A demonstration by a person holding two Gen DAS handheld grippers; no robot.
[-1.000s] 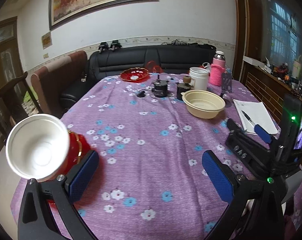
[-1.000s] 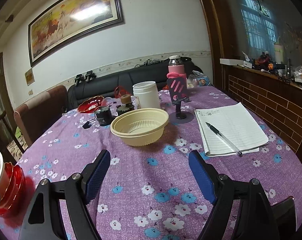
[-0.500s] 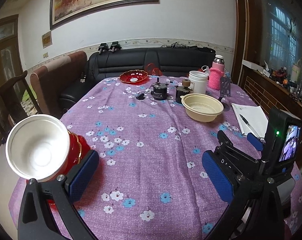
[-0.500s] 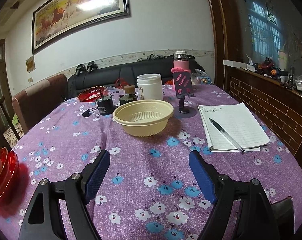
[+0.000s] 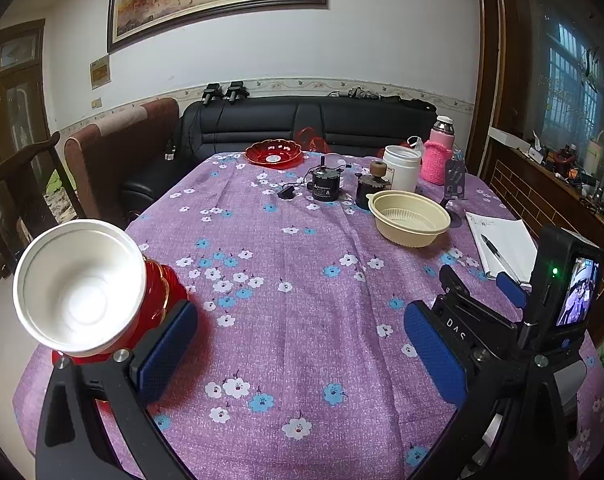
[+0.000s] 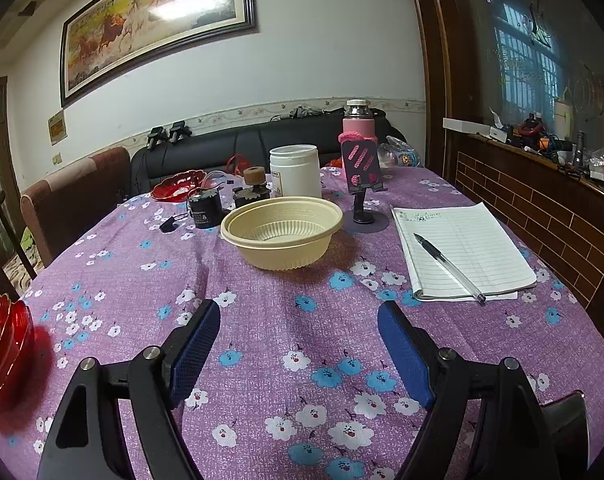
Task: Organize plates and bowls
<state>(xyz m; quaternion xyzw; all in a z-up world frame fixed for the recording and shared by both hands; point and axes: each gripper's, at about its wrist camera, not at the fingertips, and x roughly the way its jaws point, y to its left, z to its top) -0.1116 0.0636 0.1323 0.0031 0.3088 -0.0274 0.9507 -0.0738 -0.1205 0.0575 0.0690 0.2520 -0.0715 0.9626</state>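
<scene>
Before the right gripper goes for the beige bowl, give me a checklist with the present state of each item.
1. Right gripper open and empty: ok, only cloth between the pads.
2. Path to the beige bowl free: ok, bare tablecloth lies between.
3. Bowl empty and upright: ok.
4. Room around the bowl: not ok; the phone stand, white jar and two dark gadgets stand close behind it.
5. Left gripper out of the way: ok, open, beside the white bowl nested in red dishes.
6. Whether that stack sits steady: cannot tell.
</scene>
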